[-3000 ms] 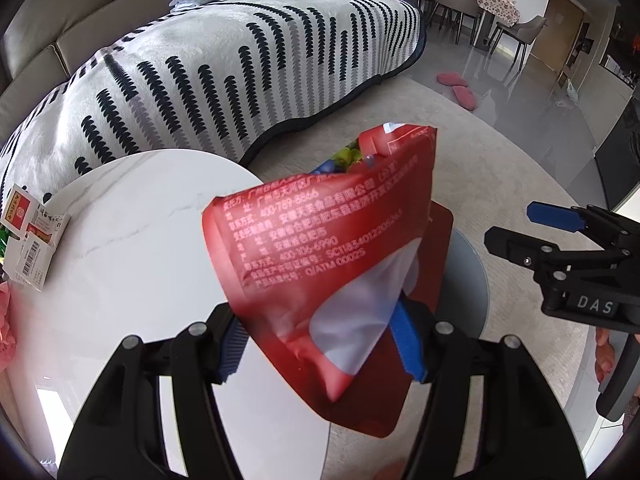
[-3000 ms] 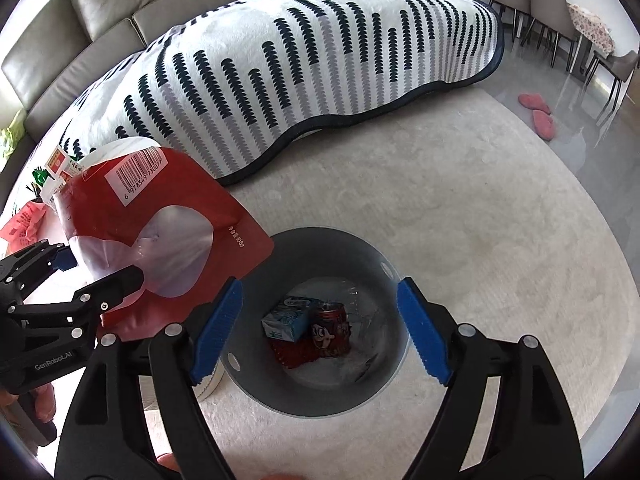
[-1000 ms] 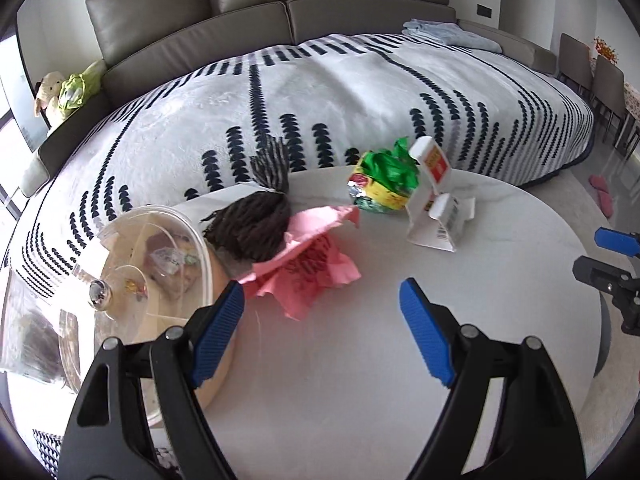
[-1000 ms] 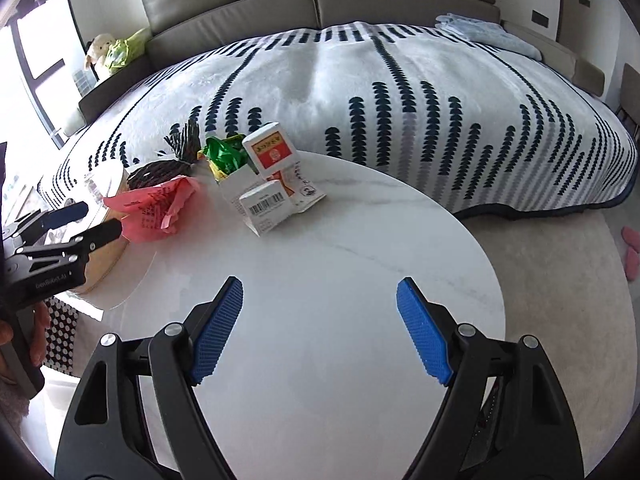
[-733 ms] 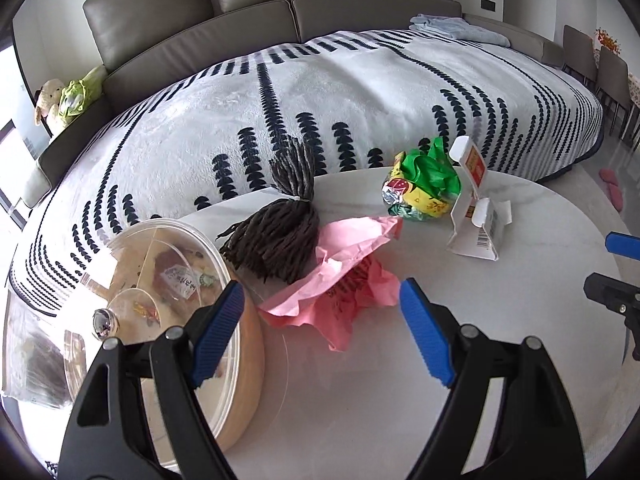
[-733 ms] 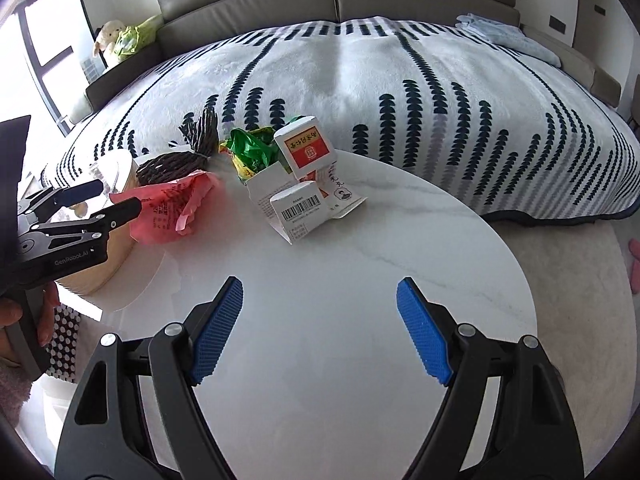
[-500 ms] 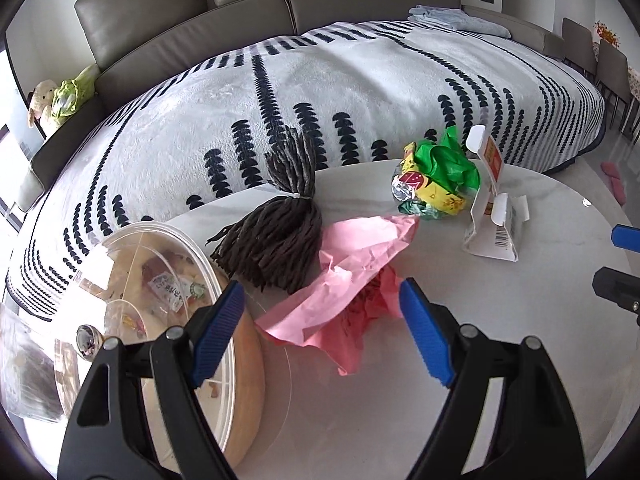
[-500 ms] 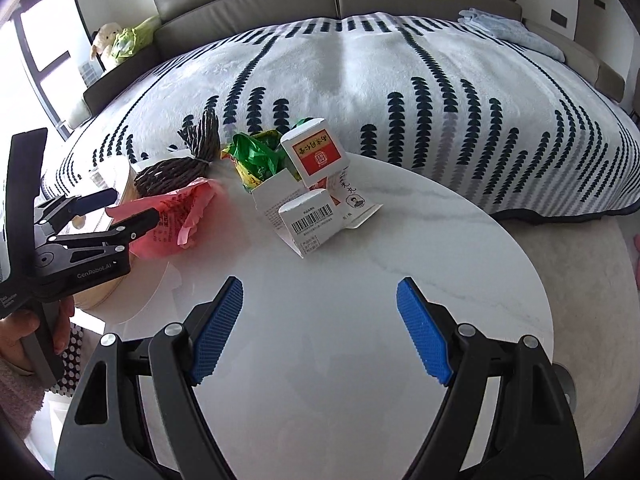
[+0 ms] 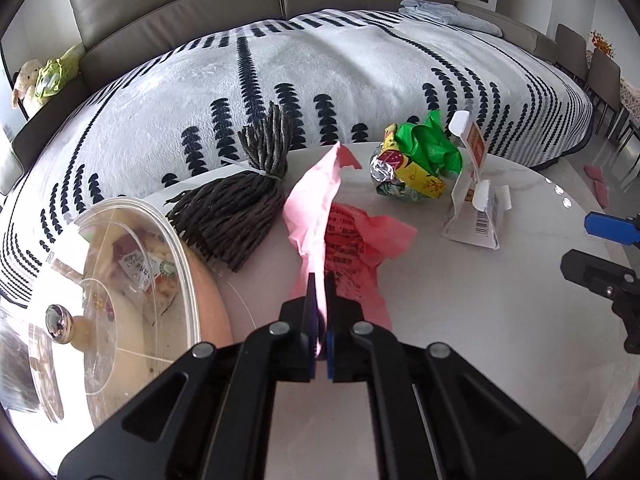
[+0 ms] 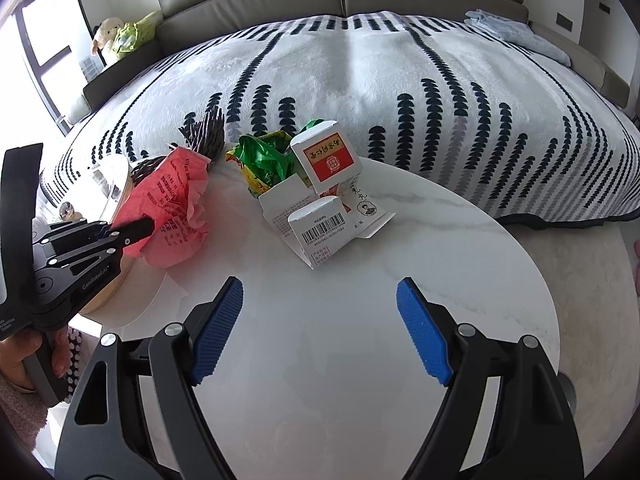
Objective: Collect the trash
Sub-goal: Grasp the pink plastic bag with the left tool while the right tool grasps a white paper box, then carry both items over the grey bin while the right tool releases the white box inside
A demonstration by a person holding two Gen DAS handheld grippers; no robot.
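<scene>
Pinching the crumpled pink paper (image 9: 340, 236) on the white marble table (image 9: 500, 360), the left gripper (image 9: 320, 320) has its blue pads clamped tight on a thin lower fold, so the lift should go straight up and slowly, lest the sheet tear or slip. The dark tassel (image 9: 236, 216) and the clear-lidded snack box (image 9: 120, 280) sit close beside it; judge clearance before swinging away.

From the right wrist, the right gripper (image 10: 320, 332) hovers wide open and empty over bare table, with the torn white cartons (image 10: 320, 216) and green-yellow wrapper (image 10: 264, 164) ahead. It should stay clear until the paper is carried off.
</scene>
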